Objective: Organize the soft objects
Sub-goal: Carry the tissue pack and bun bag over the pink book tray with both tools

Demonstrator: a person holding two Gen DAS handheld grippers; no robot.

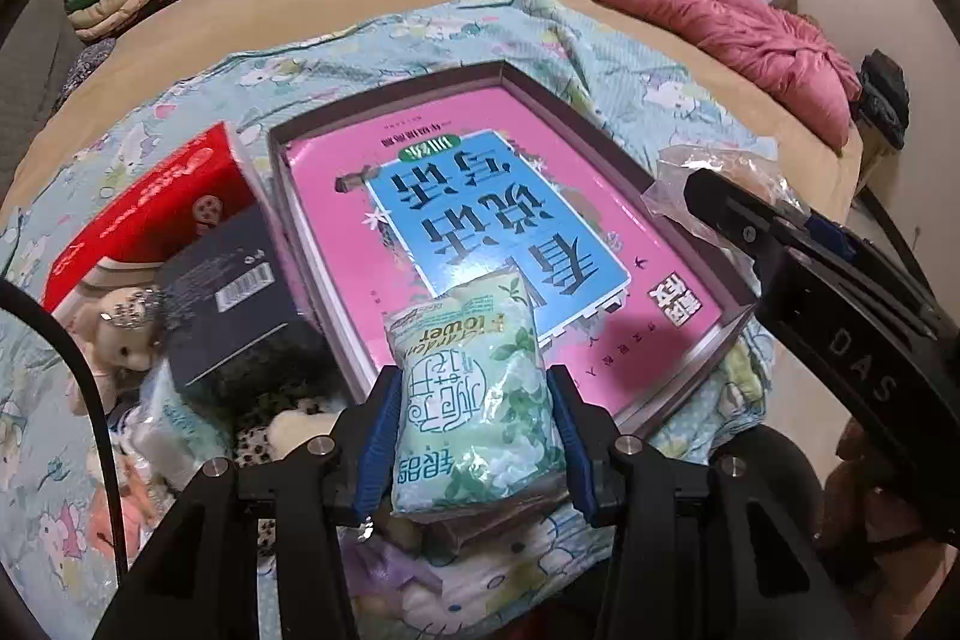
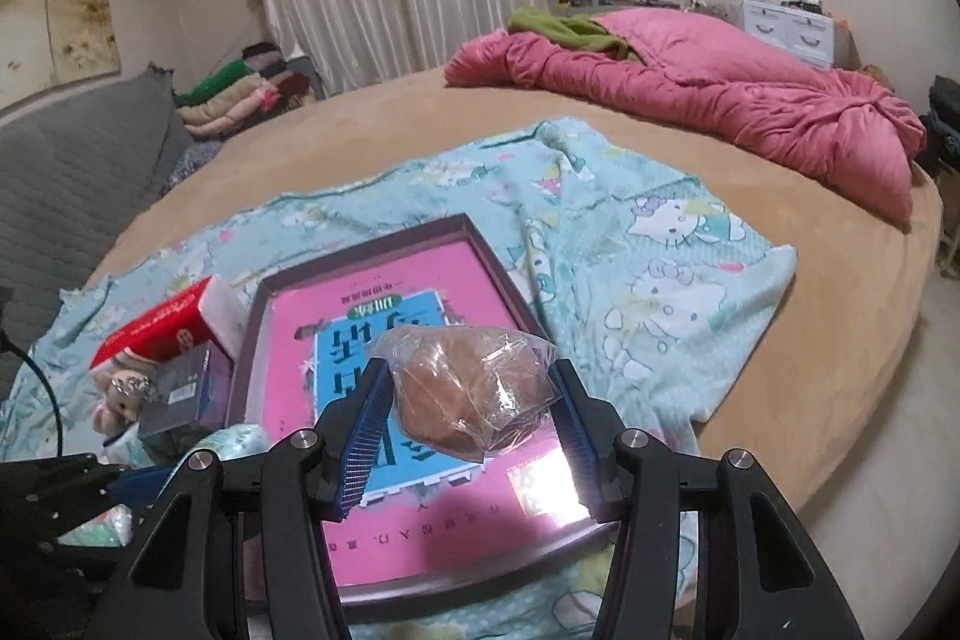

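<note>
My left gripper [image 1: 474, 430] is shut on a green tissue pack [image 1: 474, 400], held over the near edge of a shallow dark tray [image 1: 690, 244] with a pink and blue book [image 1: 480, 196] inside. My right gripper [image 2: 468, 424] is shut on a brown soft item in clear plastic wrap [image 2: 474, 394], held above the same tray [image 2: 252, 340] and book [image 2: 420, 280]. The right gripper with its bag also shows at the right of the left wrist view [image 1: 720, 202]. Small plush toys [image 1: 120, 334] lie left of the tray.
A red box [image 1: 150, 214] and a dark box [image 1: 234, 292] sit left of the tray on a light blue cartoon blanket [image 2: 660, 280]. A pink quilt [image 2: 720, 100] lies at the bed's far side. Folded clothes [image 2: 240, 94] are stacked by the curtain.
</note>
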